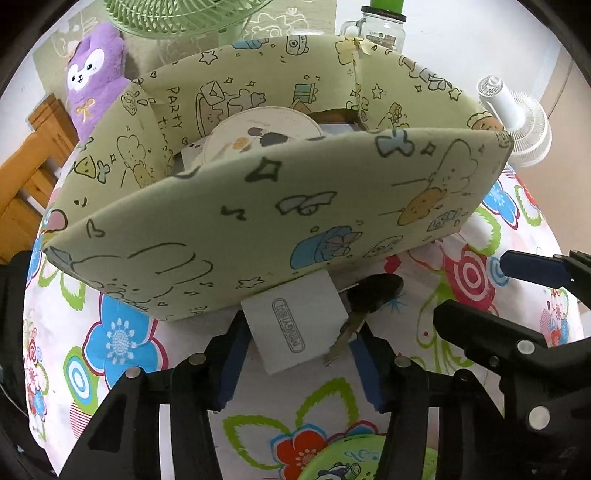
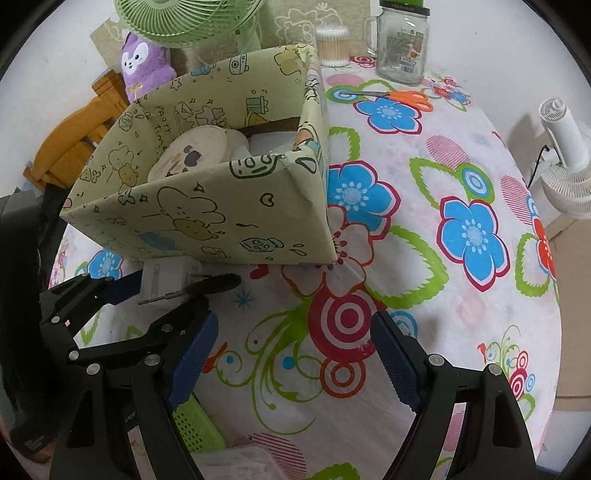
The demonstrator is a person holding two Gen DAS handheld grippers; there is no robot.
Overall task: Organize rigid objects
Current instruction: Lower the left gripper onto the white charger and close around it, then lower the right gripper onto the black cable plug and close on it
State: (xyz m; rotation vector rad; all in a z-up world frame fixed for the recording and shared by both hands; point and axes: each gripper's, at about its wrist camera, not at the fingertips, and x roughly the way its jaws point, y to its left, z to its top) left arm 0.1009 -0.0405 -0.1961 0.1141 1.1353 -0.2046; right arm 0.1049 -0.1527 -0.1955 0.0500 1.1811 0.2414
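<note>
A white plug adapter (image 1: 295,325) lies on the flowered tablecloth against the front wall of the pale green cartoon-print box (image 1: 258,221). A black-headed key (image 1: 373,295) rests along its right side. My left gripper (image 1: 299,343) is shut on the adapter, one blue pad on its left edge, the other against the key blade. The right wrist view shows the same grip: left gripper (image 2: 162,295), adapter (image 2: 166,280), key (image 2: 214,284), box (image 2: 207,221). My right gripper (image 2: 291,354) stands open above bare cloth, to the right of the left one. A round white tin (image 2: 192,151) lies in the box.
Behind the box are a green fan (image 2: 177,18), a purple plush (image 2: 144,62), a glass jar (image 2: 400,44), cotton swabs (image 2: 332,44) and orange scissors (image 2: 402,96). A white fan (image 2: 565,162) stands at the right edge. A green perforated item (image 2: 195,424) lies near me.
</note>
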